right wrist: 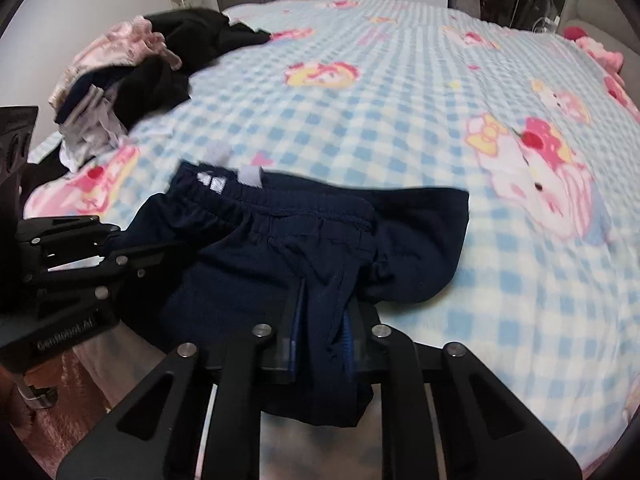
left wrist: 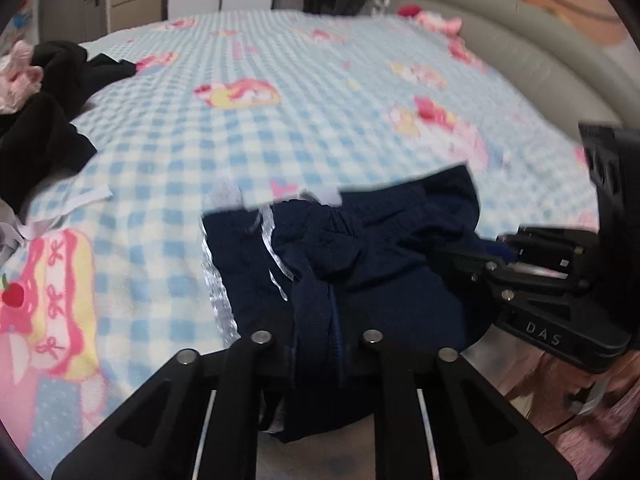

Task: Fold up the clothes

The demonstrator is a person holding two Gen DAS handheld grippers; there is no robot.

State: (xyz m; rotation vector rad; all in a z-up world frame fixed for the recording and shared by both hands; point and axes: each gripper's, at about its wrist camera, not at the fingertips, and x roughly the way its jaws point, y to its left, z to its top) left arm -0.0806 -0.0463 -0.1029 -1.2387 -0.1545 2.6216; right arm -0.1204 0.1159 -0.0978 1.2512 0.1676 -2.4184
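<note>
Nearby, clothes pile [right wrist: 132, 80], checked blanket [right wrist: 400, 120]

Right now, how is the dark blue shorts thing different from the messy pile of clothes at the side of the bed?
The navy blue shorts with the elastic waistband are one garment; the jumbled pile of black, pink and grey clothes is several. The shorts are pinched in both tongs, left and right; nothing holds the pile. The shorts sit at the bed's near edge, the pile further back on the left. Both lie on the blue-checked cartoon blanket.
</note>
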